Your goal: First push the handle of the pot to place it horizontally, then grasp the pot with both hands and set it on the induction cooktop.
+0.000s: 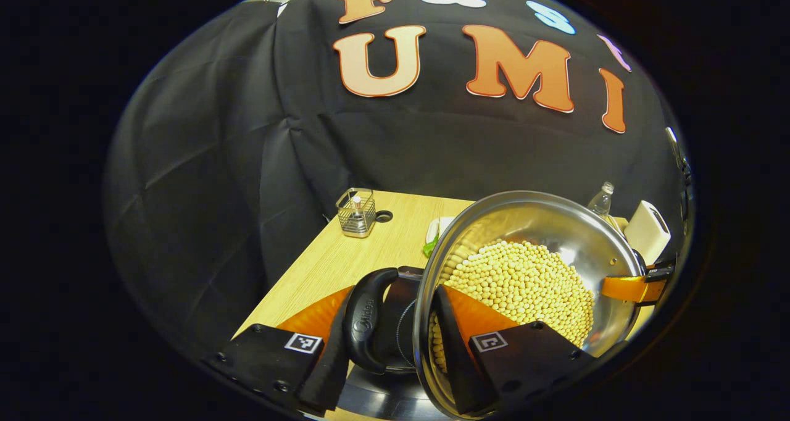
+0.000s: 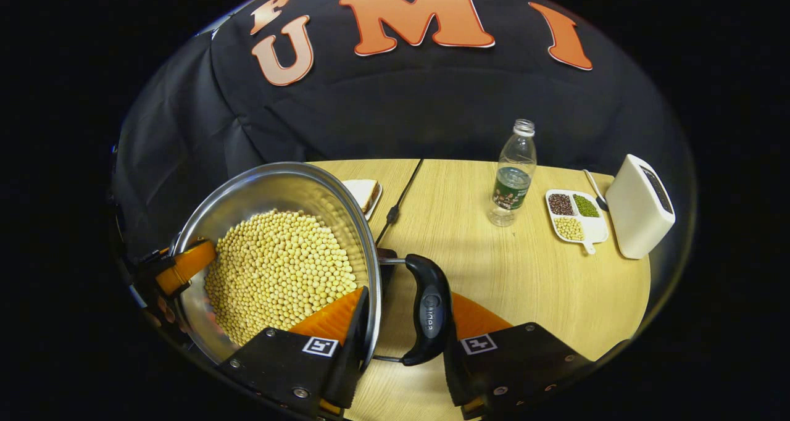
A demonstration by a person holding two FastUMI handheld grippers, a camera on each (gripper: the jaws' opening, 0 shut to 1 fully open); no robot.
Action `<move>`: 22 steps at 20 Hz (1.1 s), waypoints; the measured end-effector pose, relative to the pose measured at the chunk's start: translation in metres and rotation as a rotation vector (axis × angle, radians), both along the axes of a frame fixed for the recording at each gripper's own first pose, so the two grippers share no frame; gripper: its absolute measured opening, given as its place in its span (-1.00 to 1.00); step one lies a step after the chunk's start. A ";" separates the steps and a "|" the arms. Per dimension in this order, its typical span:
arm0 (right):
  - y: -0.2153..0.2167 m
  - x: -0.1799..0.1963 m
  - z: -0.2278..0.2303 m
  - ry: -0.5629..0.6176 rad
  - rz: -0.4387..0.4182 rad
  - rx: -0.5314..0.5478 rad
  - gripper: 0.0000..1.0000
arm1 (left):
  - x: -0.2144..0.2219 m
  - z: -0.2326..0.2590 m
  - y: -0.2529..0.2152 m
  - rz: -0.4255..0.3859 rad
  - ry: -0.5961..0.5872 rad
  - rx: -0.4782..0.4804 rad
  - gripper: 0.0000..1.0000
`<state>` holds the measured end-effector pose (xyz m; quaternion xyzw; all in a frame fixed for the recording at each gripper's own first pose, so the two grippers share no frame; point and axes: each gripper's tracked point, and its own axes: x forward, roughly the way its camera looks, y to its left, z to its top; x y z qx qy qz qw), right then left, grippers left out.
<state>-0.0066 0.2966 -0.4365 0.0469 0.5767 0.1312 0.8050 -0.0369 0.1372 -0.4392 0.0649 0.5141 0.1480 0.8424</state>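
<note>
Pot [image 2: 278, 266] of soybeans — raised off the bench [image 2: 524, 273], level. Your left hand-held gripper [image 1: 389, 341] and right hand-held gripper [image 2: 401, 341] each clamp a side handle — beans stay in.

Cooktop [image 1: 395, 390] largely hidden beneath pot [image 1: 555, 223]

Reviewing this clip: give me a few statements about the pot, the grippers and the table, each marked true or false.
1. The pot holds yellow beans. True.
2. The right gripper has one finger inside the pot rim and one outside its handle. True.
3. The water bottle lies on its side. False: it stands upright on the table.
4. The left gripper hangs away from the pot. False: its fingers straddle the rim and the left handle.
5. A divided dish sits beside the white box. True.
</note>
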 end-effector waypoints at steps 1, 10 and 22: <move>0.004 0.000 -0.005 0.005 0.002 0.000 0.15 | -0.001 -0.004 0.005 0.004 0.004 0.000 0.45; 0.038 -0.004 -0.048 0.049 0.021 -0.015 0.15 | -0.015 -0.048 0.045 0.050 0.060 -0.012 0.46; 0.050 0.003 -0.084 0.047 0.026 -0.038 0.15 | -0.022 -0.102 0.069 0.069 0.082 -0.049 0.48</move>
